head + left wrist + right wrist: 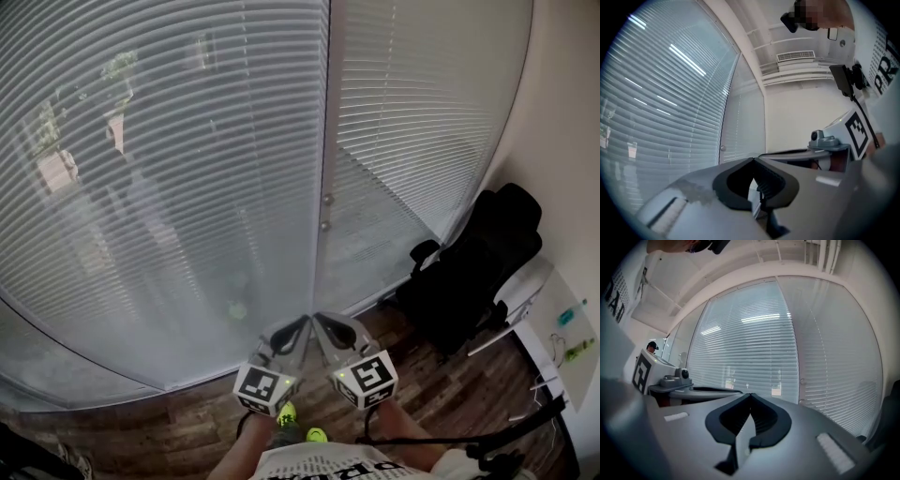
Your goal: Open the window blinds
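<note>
White horizontal-slat window blinds (169, 187) are noted lowered straight ahead of and above both grippers, untouched, slats running crosswise; the left gripper (302, 324) and right gripper (322, 322) are held side by side, about equally near, jaws together on nothing.

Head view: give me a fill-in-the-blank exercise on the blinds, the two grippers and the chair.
1. The white slatted window blinds have slats running ____.
2. The left gripper and right gripper both have their jaws ____, with nothing between them.
3. In the head view, the black padded office chair stands at the ____ side.
Missing words: horizontally; shut; right.
</note>
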`<state>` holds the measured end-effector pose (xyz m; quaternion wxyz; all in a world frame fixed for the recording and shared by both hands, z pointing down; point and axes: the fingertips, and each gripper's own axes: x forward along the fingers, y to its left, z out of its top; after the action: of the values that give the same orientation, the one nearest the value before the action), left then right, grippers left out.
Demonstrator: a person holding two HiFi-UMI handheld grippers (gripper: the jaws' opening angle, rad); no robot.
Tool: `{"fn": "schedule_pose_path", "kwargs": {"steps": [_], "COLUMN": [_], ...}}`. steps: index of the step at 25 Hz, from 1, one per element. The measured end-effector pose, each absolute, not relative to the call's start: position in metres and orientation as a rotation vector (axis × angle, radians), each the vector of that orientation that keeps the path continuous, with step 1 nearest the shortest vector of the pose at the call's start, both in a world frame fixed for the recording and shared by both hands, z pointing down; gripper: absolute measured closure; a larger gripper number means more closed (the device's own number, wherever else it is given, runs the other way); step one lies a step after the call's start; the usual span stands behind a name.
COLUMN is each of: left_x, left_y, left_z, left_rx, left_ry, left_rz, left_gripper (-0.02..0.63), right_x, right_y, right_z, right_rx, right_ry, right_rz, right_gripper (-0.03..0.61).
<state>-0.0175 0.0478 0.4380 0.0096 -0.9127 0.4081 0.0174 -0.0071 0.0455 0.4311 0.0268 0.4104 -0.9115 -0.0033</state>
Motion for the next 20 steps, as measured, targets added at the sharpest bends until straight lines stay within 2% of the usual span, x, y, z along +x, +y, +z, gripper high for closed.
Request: {"fn": "schedule_pose_path", "kwargs": {"steps": [10, 20], "left_x": [-0.037, -0.063], "left_y": [-0.018, -0.059], "left_z": [0.412, 0.424], "left_rx": [-2.885, -2.924], "left_ry": [1.22, 1.175], "left_rz": [0.11, 0.135], "left_gripper": [0.621, 0.621], "right_x": [-0.027, -0.052], "right_y": [-0.023, -0.065], "right_z": [0.405, 0.415], "right_rx": [1.333, 1.407], "right_ry": [-2.775, -2.732], "right_rz": [-0.054, -0.047], "right_gripper": [0.571, 0.572]}}
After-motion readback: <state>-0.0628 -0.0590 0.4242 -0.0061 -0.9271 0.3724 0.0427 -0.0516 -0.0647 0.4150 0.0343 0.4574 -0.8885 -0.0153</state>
